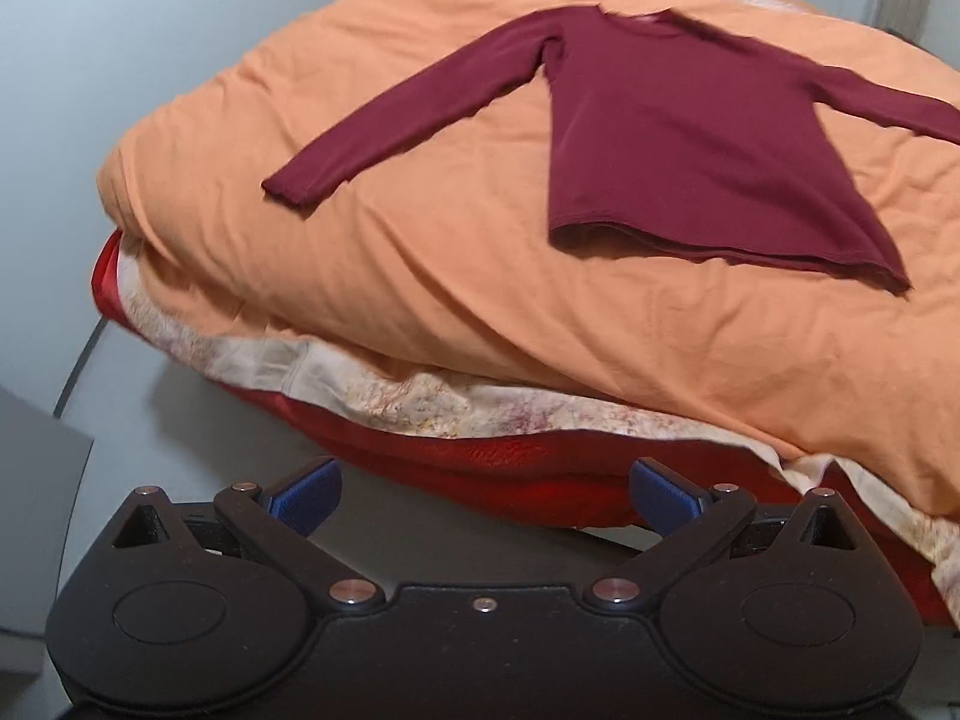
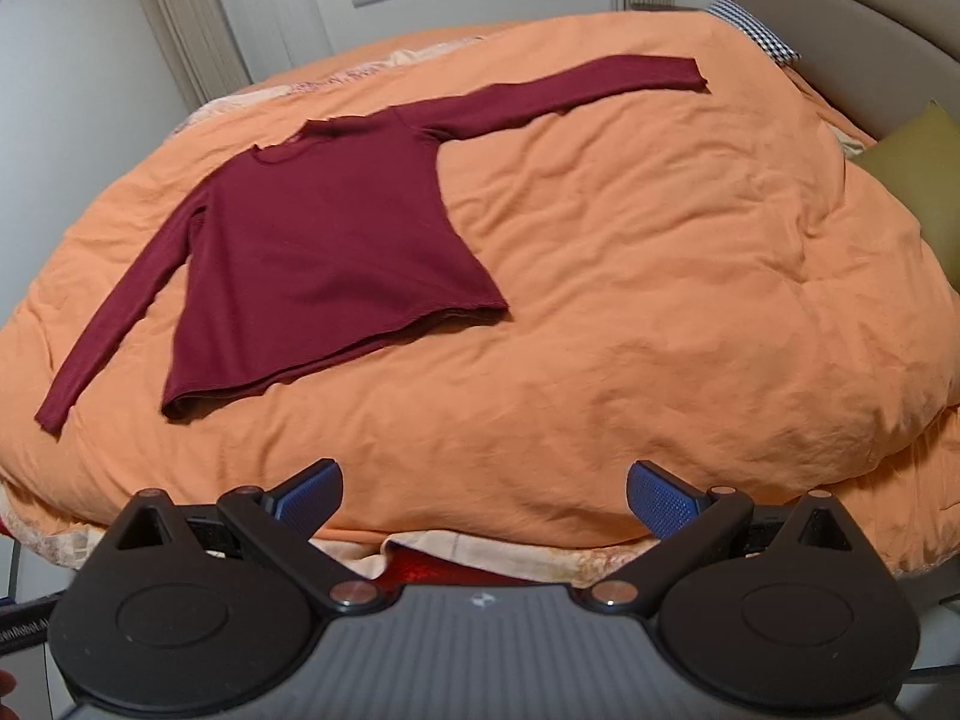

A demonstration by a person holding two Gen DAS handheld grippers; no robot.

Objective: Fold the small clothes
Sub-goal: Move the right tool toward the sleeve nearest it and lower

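The dark red long-sleeved top (image 2: 324,246) lies flat on the orange duvet (image 2: 630,312), near the bed's foot edge. The left claw (image 1: 485,495) and the right claw (image 2: 483,495) are wide open, holding nothing. Probably grab a sleeve cuff first, pinching only the top, not the duvet.

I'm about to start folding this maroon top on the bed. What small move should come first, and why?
Probably bring the open left gripper forward to the near sleeve cuff. The maroon top lies flat with both sleeves spread on the orange duvet, and neither gripper touches it.
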